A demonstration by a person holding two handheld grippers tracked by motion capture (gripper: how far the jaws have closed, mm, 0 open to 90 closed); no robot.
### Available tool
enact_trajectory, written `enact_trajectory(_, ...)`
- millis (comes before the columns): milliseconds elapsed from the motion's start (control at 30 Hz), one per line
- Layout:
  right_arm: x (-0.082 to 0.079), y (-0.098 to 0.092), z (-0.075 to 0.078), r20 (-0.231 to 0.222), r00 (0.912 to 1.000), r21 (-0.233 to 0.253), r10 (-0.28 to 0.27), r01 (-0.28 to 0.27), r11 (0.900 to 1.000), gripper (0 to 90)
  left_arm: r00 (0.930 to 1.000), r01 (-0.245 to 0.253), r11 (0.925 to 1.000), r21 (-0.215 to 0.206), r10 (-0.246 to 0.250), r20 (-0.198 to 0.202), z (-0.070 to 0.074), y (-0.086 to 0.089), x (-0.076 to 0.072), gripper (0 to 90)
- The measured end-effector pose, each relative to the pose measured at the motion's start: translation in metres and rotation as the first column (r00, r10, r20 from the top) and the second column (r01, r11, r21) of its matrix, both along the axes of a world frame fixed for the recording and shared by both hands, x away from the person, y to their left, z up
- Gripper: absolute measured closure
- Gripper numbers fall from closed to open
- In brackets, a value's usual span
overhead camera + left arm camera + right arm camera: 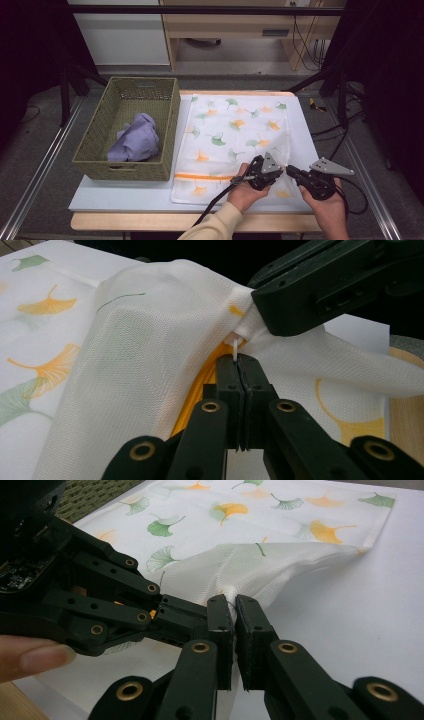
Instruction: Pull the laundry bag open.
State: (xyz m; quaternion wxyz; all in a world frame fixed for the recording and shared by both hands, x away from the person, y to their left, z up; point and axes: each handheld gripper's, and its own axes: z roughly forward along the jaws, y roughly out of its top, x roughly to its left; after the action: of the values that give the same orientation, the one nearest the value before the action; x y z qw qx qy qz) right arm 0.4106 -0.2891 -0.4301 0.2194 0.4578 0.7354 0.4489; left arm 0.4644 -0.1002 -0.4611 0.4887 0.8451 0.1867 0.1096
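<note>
A white mesh bag [235, 135] printed with green and orange leaves lies flat on the table, its orange zipper [202, 176] along the near edge. At the bag's near right corner the two grippers meet tip to tip. My left gripper [281, 171] is shut on the small white zipper pull [234, 345], with the orange zipper [200, 385] running under its jaws. My right gripper [234, 605] is shut on a pinch of the bag's mesh [260, 560] right beside the pull, lifting the fabric [150, 340] into a tent. In the right gripper view, the left gripper [197, 616] comes in from the left.
A green woven basket [100, 130] stands left of the bag and holds a crumpled lilac cloth [137, 140]. The pale table top [125, 192] ends in a wooden front edge near the person's hands. Dark frame rails run along both sides.
</note>
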Motion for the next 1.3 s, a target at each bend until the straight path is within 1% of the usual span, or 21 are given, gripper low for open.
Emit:
enact_trajectory(100,-0.0001,-0.0005,0.0001,0.002,1.0,0.001,-0.002,0.002,1.0,85.9,1.0,-0.008,0.9999,-0.015,0.008,0.0,0.001,0.0003,-0.002,89.7)
enact_trajectory(200,-0.0003,-0.0006,0.0003,0.001,1.0,0.006,0.0,0.0,1.0,85.9,0.9999,-0.011,0.9998,-0.018,0.011,0.0,0.0011,0.0004,-0.0026,89.2)
enact_trajectory(400,-0.0001,0.0,-0.0001,-0.005,1.0,0.003,0.001,-0.001,1.0,85.9,0.9999,-0.011,0.9995,-0.03,0.011,0.001,-0.0001,-0.0005,-0.0022,84.9)
enact_trajectory(533,0.0001,0.0003,-0.0003,-0.003,1.0,-0.001,0.0,0.0,1.0,85.8,0.9998,-0.021,0.9992,-0.033,0.021,0.007,-0.0014,-0.0027,-0.0031,87.7)
enact_trajectory(600,0.0001,0.0002,-0.0004,-0.003,1.0,-0.003,-0.001,0.001,1.0,85.8,0.9994,-0.034,0.9987,-0.039,0.034,0.001,-0.0021,-0.0029,-0.0031,89.6)
enact_trajectory(767,-0.0003,0.0005,-0.0018,-0.017,0.9998,0.003,-0.006,0.006,1.0,85.1,0.9992,-0.039,0.9987,-0.034,0.039,0.001,-0.0031,-0.0026,-0.0039,89.9)
enact_trajectory(900,0.0002,0.0007,-0.0026,-0.015,0.9998,0.011,-0.011,0.011,1.0,82.9,0.9989,-0.046,0.9983,-0.036,0.046,0.002,-0.0033,-0.0016,-0.0038,89.9)
enact_trajectory(1000,0.0014,0.0007,-0.0042,-0.019,0.9998,0.009,-0.01,0.011,1.0,78.0,0.9987,-0.051,0.9978,-0.042,0.051,-0.001,-0.004,-0.0012,-0.0038,90.0)
enact_trajectory(1033,0.0014,0.0011,-0.0047,-0.029,0.9995,0.01,-0.012,0.012,1.0,77.0,0.9987,-0.051,0.9978,-0.042,0.051,-0.001,-0.0039,-0.0012,-0.004,90.0)
enact_trajectory(1100,0.0016,0.0016,-0.0051,-0.03,0.9995,0.0,-0.015,0.015,1.0,77.7,0.9986,-0.052,0.9978,-0.041,0.052,0.004,-0.0035,-0.0012,-0.0044,90.0)
enact_trajectory(1133,0.0018,0.0014,-0.0049,-0.033,0.9993,0.001,-0.017,0.017,1.0,80.1,0.9985,-0.054,0.9976,-0.043,0.054,0.003,-0.0032,-0.0011,-0.0046,90.0)
enact_trajectory(1167,0.0017,0.0013,-0.0044,-0.036,0.9993,0.002,-0.011,0.011,1.0,82.0,0.9984,-0.056,0.9975,-0.044,0.056,0.005,-0.0026,-0.001,-0.005,90.0)
enact_trajectory(1233,0.0016,0.0016,-0.0041,-0.036,0.9993,0.003,-0.008,0.008,1.0,83.0,0.998,-0.063,0.9971,-0.044,0.063,0.009,-0.0018,-0.0011,-0.0061,90.0)
enact_trajectory(1300,0.0013,0.0025,-0.0032,-0.031,0.9995,-0.01,0.0,0.0,1.0,84.8,0.9973,-0.072,0.9962,-0.05,0.073,0.009,-0.0017,-0.0008,-0.0075,90.0)
